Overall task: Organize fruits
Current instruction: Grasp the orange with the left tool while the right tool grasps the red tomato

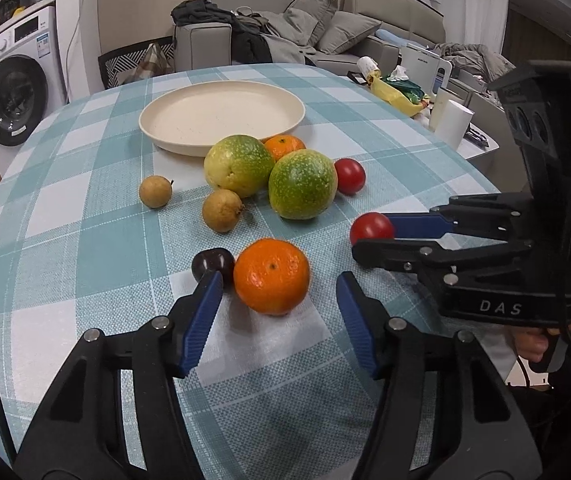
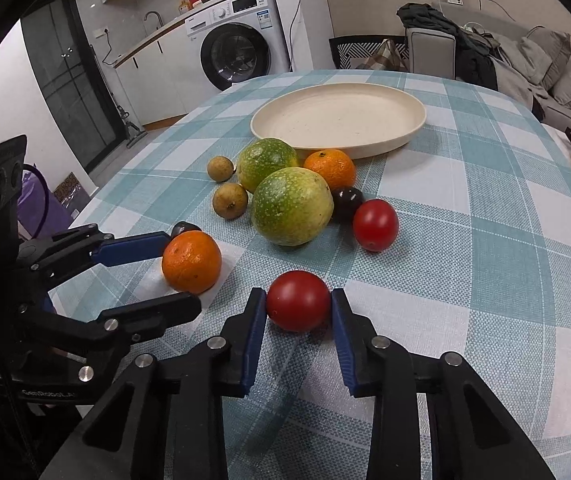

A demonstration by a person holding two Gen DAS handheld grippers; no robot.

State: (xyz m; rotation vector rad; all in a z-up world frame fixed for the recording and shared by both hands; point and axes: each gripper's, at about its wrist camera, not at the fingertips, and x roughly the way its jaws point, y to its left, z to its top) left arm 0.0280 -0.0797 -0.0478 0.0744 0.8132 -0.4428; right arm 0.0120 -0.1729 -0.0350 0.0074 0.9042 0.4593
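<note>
The right gripper [image 2: 298, 308] has its jaws clamped on a red tomato [image 2: 297, 301], one pad on each side, on the checked tablecloth [image 2: 465, 280]. The left gripper [image 1: 279, 300] has its jaws apart around an orange [image 1: 271, 276], with a gap on each side. Beyond both jaws, the cream plate [image 1: 221, 114] stands behind the other fruits.

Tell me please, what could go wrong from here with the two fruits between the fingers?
1. The right tool pinches a smooth round tomato near its fingertips; it may squirt out or get bruised.
2. The left tool is open around the orange, and one finger is right against a dark plum; closing could push the plum away.
3. The orange sits off-centre, nearer that finger, so it may roll when squeezed.
</note>
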